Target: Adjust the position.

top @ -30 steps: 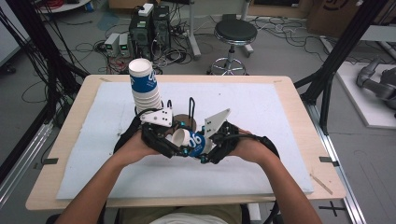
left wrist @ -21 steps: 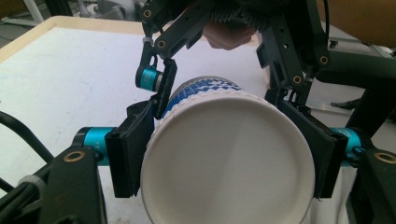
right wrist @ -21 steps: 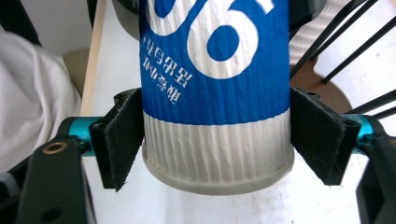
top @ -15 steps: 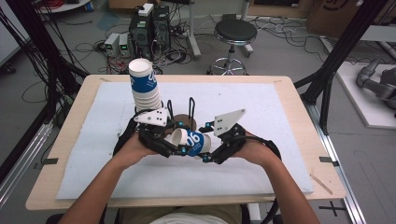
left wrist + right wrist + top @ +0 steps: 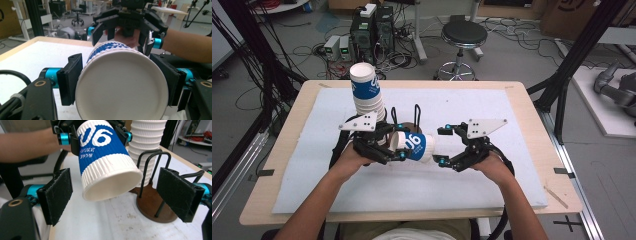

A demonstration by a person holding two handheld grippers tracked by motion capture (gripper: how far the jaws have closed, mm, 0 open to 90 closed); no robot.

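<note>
Judged step: handing a single paper cup (image 5: 416, 146) from one gripper to the other, clear of the surface (image 5: 512, 190). To do it well, keep the cup level, close the receiving jaws squarely on the ribbed band near the rim, and do not crush the wall.

The left gripper (image 5: 394, 148) is clamped on the cup, one pad on each side of its wall; the cup lies on its side, its base toward this gripper's camera. The right gripper (image 5: 440, 146) stands wide open, its jaws spread to either side of the cup's mouth and apart from it.

Beyond the grippers, a dark wire cup holder (image 5: 152, 202) on a round brown base rests on the surface, with a tall stack of cups (image 5: 366, 90) beside it.
</note>
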